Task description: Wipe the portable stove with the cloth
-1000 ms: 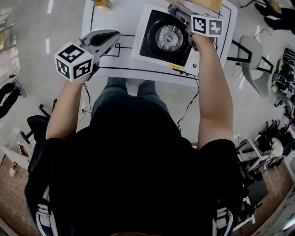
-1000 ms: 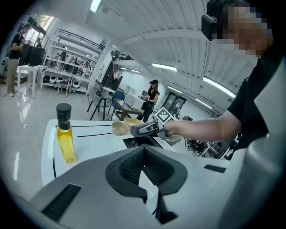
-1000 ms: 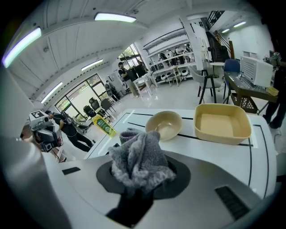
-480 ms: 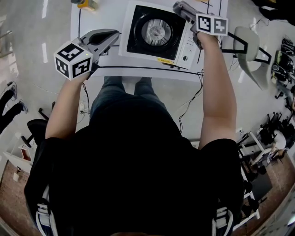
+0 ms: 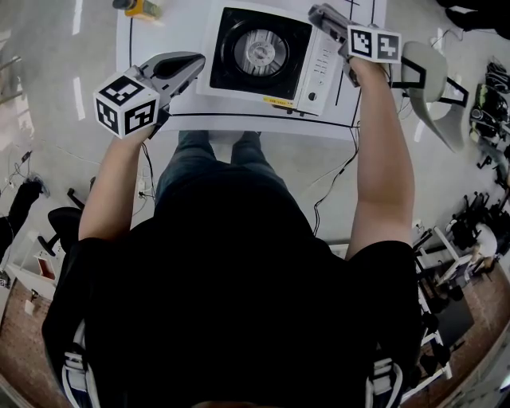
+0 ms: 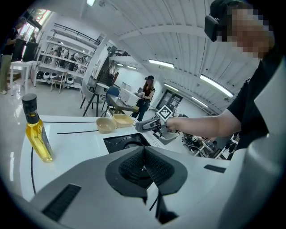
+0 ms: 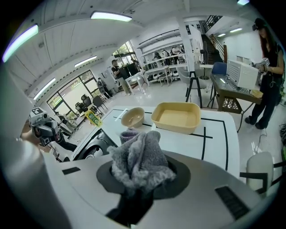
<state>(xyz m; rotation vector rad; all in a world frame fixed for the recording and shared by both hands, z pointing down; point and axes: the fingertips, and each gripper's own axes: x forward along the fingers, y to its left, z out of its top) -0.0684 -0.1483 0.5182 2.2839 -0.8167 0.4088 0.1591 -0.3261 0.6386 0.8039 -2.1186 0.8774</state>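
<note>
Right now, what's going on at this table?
A person stands at a white table with a gripper in each hand. The right gripper is shut on a bunched grey cloth and is over the right side of the portable stove. Whether the cloth touches the stove cannot be told. The left gripper is shut and empty, to the left of the stove. An oil bottle, a bowl and a tub also sit on the table.

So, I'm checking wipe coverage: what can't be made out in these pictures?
Head view: the cloth is hidden by the right tongs, so contact with the portable stove is unclear.
Right gripper view: the stove is mostly hidden behind the cloth and the tongs' body.
Head view: dirt on the stove is too small to see; the table is cut off by the top edge.
</note>
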